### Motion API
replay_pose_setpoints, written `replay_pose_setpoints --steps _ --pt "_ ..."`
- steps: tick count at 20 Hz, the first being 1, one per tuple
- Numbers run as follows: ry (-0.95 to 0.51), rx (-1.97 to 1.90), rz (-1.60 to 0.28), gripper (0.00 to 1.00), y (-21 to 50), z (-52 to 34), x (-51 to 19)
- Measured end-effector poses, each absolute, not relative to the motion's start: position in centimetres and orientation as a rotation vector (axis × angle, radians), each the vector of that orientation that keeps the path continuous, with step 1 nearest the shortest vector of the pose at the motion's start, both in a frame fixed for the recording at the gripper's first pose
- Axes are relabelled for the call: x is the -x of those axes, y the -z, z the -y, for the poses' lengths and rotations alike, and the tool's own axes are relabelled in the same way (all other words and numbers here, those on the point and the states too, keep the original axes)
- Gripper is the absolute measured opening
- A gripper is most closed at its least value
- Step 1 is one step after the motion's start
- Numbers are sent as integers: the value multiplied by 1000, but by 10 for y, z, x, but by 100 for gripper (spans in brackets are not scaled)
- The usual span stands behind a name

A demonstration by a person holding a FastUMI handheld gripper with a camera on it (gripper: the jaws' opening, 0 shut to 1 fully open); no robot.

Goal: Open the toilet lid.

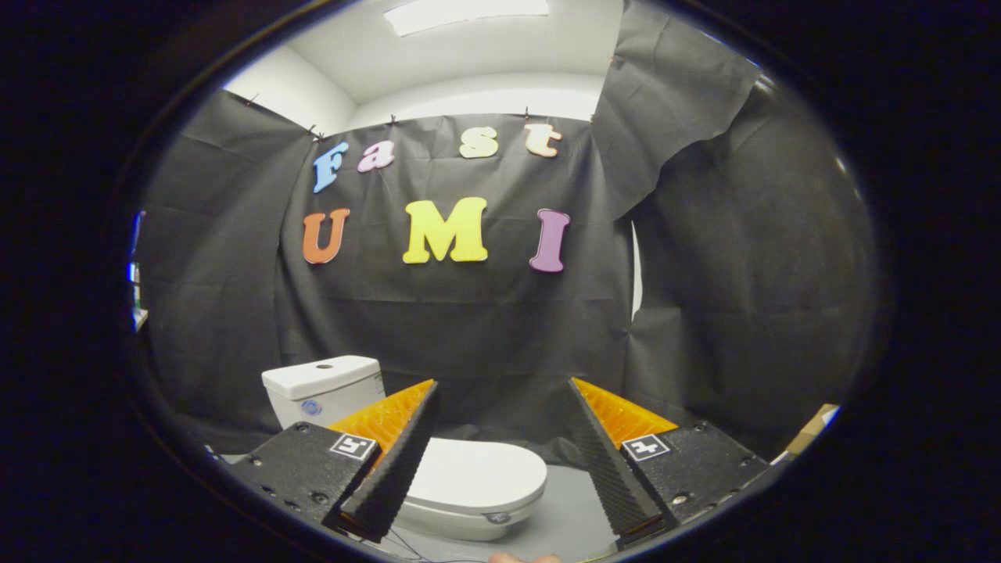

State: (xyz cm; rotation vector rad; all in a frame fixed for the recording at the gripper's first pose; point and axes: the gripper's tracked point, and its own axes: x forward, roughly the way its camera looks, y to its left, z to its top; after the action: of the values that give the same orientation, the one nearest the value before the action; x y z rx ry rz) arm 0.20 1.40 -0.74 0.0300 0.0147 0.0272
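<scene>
Below and just ahead of the tool (pixel 500 453), fingers apart and empty, toilet lid (pixel 477 473) lies closed, tank (pixel 322 387) beyond-left.

Gripper (pixel 500 399) fingers spread wide, apparently touching nothing; closed toilet lid (pixel 477 473) lies just ahead, below them.

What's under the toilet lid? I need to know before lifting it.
Cannot be seen: the lid lies shut over the bowl. The open gripper hovers apart from it.
</scene>
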Motion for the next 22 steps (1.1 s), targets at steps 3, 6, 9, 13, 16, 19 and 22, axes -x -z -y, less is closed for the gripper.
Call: replay_pose_setpoints --steps 3,6,9,13,16,19,22 --pt "-43 -26 -42 99 22 -25 -7" --pt "-48 -21 -91 99 45 -32 -12" --pt "-49 -38 -131 99 63 -38 -17" --pt "-47 -85 -182 99 91 -41 -25" --pt "-56 -133 -234 99 119 -44 -30" --pt "-53 -169 -293 99 151 -46 -34" --pt "-58 -210 -363 99 182 -51 -37"
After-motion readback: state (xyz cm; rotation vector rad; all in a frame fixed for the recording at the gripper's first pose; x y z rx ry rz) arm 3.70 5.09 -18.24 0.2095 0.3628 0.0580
